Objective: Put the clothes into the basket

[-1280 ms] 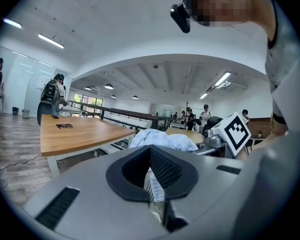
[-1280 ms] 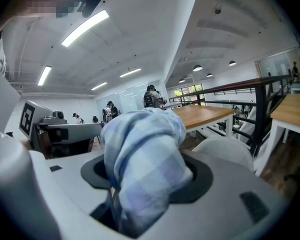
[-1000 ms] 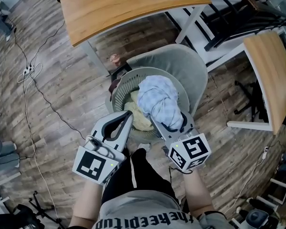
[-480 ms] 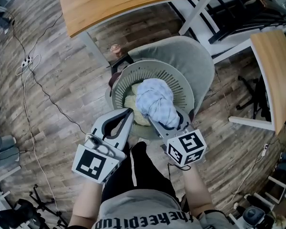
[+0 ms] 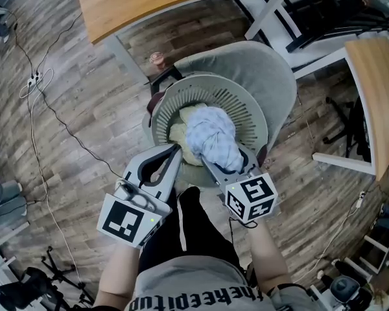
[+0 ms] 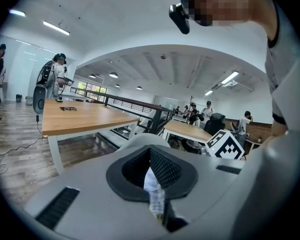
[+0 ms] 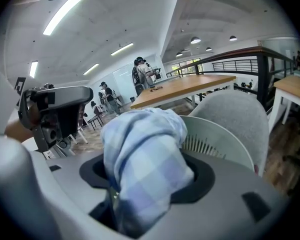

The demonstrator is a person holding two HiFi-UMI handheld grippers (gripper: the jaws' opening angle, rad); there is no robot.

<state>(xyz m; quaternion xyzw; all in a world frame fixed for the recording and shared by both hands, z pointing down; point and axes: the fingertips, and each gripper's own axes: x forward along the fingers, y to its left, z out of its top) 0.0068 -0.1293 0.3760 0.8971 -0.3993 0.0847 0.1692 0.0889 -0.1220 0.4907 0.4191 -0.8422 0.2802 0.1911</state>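
Right gripper view: a blue checked garment is held bunched between the wide-set jaws of the right gripper, over the slatted basket just ahead. Soft, light, floppy: best pinched at a thick fold. The left gripper is seen closed alongside.
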